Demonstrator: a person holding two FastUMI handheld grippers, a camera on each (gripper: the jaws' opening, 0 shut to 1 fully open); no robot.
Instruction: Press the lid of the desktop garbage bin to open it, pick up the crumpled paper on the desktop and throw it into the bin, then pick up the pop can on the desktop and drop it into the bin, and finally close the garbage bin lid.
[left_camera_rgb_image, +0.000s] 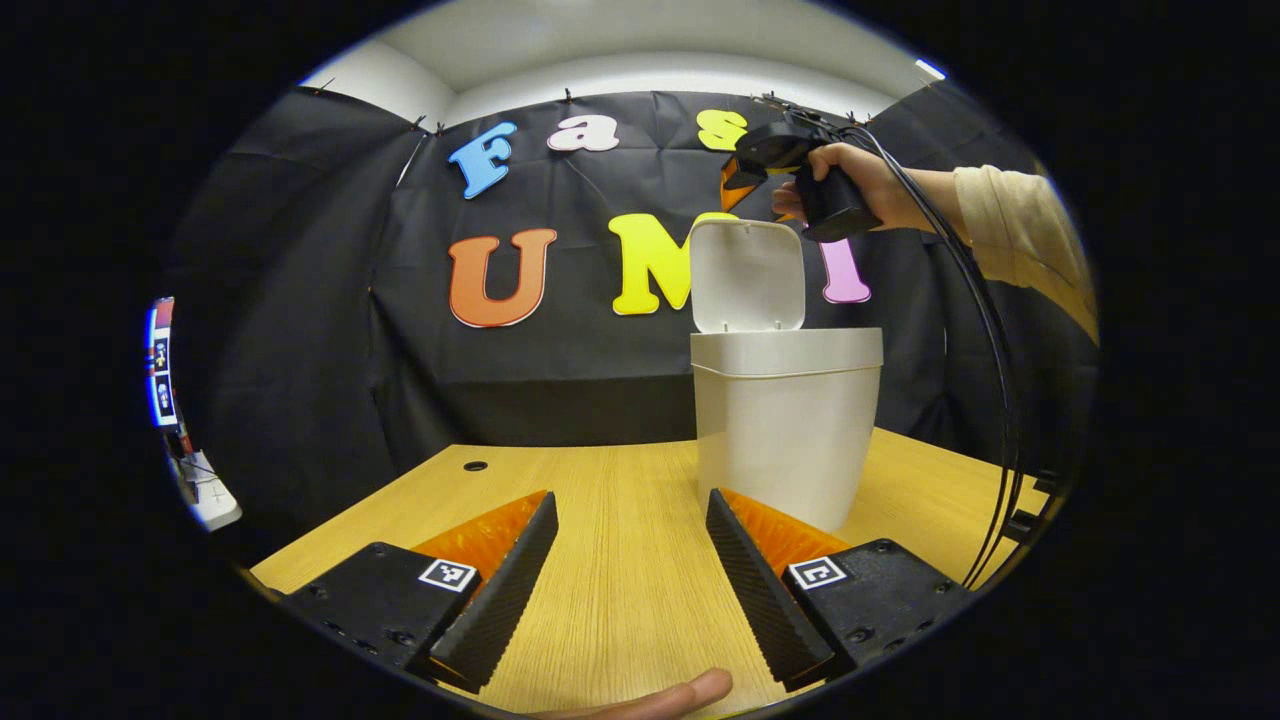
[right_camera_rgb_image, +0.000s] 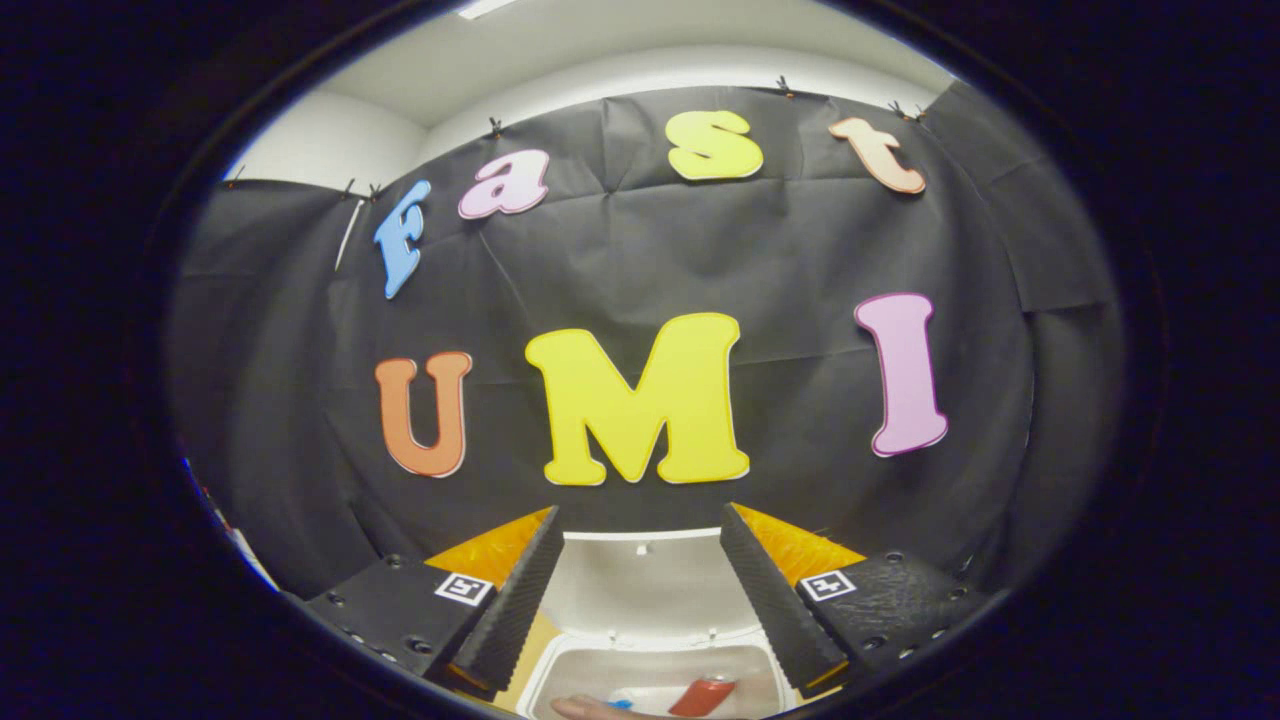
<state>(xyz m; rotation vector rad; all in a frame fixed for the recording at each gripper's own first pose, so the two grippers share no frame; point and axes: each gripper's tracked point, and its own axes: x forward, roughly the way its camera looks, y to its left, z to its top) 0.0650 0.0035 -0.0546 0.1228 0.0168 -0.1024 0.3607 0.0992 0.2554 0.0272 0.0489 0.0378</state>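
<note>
**Bin open, can inside, both hand-held grippers empty**

The garbage bin (left_camera_rgb_image: 786, 425) stands on the wooden counter (left_camera_rgb_image: 620, 560), and everything here is placed against it. Its lid (left_camera_rgb_image: 747, 275) is swung up and stands upright at the bin's back edge.

In the left gripper view, the left hand-held gripper (left_camera_rgb_image: 632, 585) sits low over the counter, in front of the bin and a little to its left. Its fingers are spread wide with bare wood between them, holding nothing. A fingertip (left_camera_rgb_image: 672, 693) shows at the bottom edge of that view.

The right hand-held gripper (left_camera_rgb_image: 748, 172) is held by a hand (left_camera_rgb_image: 872, 185) above the bin, higher than the top of the raised lid; a pale sleeve (left_camera_rgb_image: 1015, 235) follows the arm and black cables (left_camera_rgb_image: 985, 330) hang down past the bin's right side.

In the right gripper view, the right gripper's fingers are wide apart and grip nothing. Below them is the bin's open mouth (right_camera_rgb_image: 655, 675), with the pop can (right_camera_rgb_image: 702, 696) lying inside, tilted. A small blue scrap (right_camera_rgb_image: 620, 704) lies beside the can; I cannot tell what it is.
</note>
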